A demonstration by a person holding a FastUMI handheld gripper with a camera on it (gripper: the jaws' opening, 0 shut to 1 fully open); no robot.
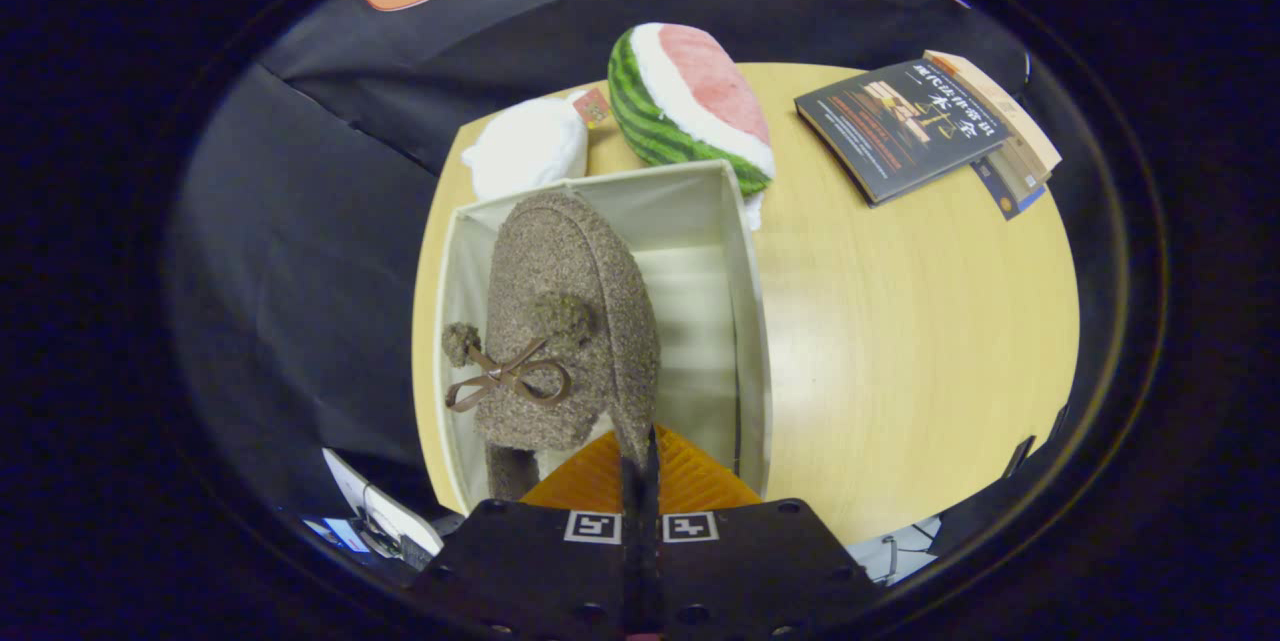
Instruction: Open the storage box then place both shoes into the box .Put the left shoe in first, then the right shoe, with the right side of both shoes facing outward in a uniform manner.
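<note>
Shoe (570, 321), brown fuzzy fabric with two pom-poms and a thin brown bow on its upper, hangs toe-forward over the open storage box (745, 321), just ahead of the fingers. Gripper (640, 466) has its two fingers drawn together with only a thin dark slit between them, and the shoe's rear edge runs into that slit, so the fingers are pinched on the shoe's rim near the heel. Shoe takes up the left and middle of the box opening; the right-hand strip of the box's pale inner floor and wall is visible beside it. Whether the sole touches the box floor cannot be told from this angle. Box is off-white, rectangular, lid off or folded away, standing on a round light wooden table (900, 341) near the table's left edge. Just beyond the box's far wall lies a plush watermelon slice (690, 106), green striped rind, white band, pink flesh, touching or nearly touching the far right corner of the box. To its left, also behind the box, sits a white soft object (528, 149) with a small red tag. Well apart on the far right of the table is a small stack of books (925, 126), dark cover on top.
</note>
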